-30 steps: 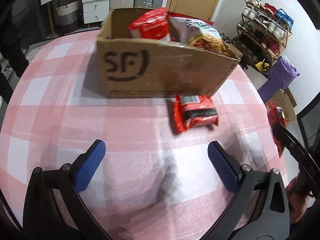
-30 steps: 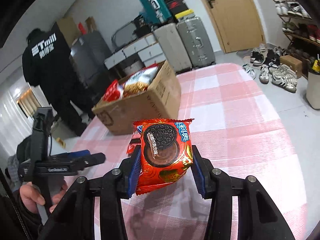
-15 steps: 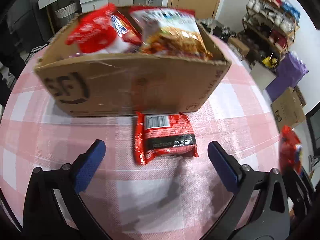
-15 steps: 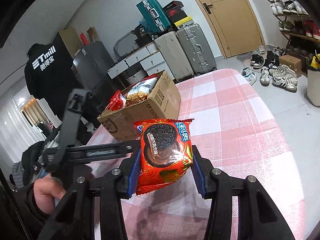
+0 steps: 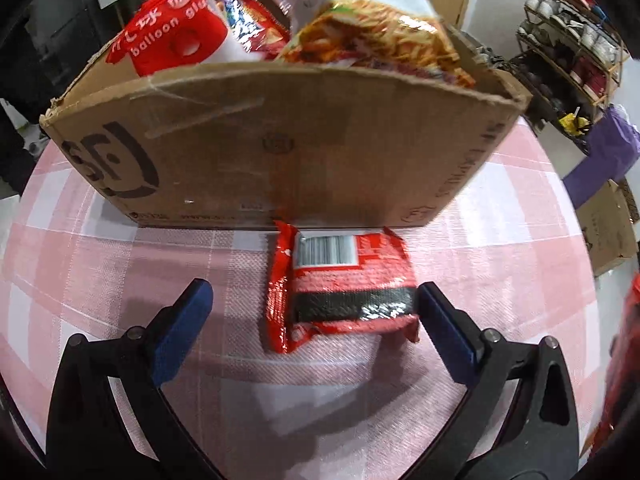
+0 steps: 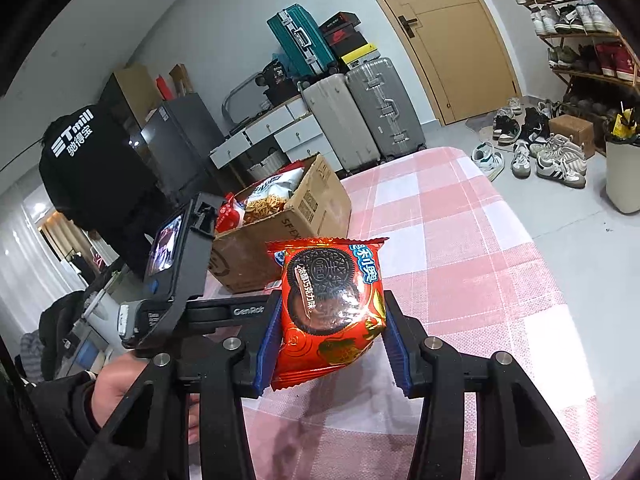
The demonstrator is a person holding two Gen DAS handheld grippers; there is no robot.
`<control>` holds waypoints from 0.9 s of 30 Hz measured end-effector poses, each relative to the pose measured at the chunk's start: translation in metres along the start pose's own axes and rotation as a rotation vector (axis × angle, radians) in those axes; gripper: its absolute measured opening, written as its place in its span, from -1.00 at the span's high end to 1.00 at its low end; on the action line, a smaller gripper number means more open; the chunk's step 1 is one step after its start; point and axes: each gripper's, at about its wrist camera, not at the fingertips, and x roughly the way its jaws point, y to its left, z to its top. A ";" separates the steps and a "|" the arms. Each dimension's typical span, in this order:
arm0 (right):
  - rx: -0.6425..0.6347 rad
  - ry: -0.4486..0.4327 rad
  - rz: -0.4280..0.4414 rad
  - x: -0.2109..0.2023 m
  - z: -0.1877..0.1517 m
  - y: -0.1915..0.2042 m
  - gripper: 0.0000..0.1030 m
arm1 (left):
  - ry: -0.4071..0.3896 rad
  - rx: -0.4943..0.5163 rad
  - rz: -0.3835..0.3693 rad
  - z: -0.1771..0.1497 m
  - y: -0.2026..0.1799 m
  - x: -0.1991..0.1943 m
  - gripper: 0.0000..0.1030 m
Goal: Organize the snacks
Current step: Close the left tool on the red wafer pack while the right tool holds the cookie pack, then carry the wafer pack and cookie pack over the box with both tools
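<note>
Checked tablecloth [image 5: 100, 264] carried a cardboard box [image 5: 280, 148]; only the left view showed the red packet [image 5: 340, 288] before it, between the spread left gripper [image 5: 312, 308]; only the right view showed the right gripper [image 6: 328, 320] pinching a cookie pack [image 6: 332, 300].

The cardboard box [image 5: 280, 148] hides the lower parts of the snack bags [image 5: 372, 24] standing in it, and its far wall cannot be seen from the left wrist view. The red packet [image 5: 344, 292] on the tabletop [image 5: 100, 264] lies with its front face down; its print is too blurred to read. A red shape [image 5: 624, 360] at the right edge is cut off and smeared. In the right wrist view the cookie pack [image 6: 332, 304] covers the tabletop behind it, and the shoes [image 6: 560, 160] are too small to tell apart.
</note>
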 end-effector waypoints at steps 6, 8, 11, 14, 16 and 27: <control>-0.011 0.004 0.003 0.003 -0.002 0.004 0.10 | -0.013 0.055 -0.188 -0.006 0.003 -0.011 0.15; -0.010 0.002 -0.002 0.003 -0.002 0.005 0.10 | -0.039 0.065 -0.173 -0.006 0.008 -0.018 0.15; -0.020 0.009 -0.003 0.004 -0.002 0.007 0.10 | -0.058 0.045 -0.182 -0.006 0.020 -0.029 0.15; -0.028 0.017 -0.007 0.004 -0.003 0.010 0.09 | -0.072 0.034 -0.186 -0.005 0.027 -0.041 0.15; -0.033 0.018 -0.009 0.002 -0.004 0.012 0.09 | -0.078 0.033 -0.188 -0.008 0.034 -0.044 0.15; -0.075 0.015 -0.016 -0.003 -0.004 0.034 0.09 | -0.179 0.052 -0.186 -0.036 0.060 -0.112 0.15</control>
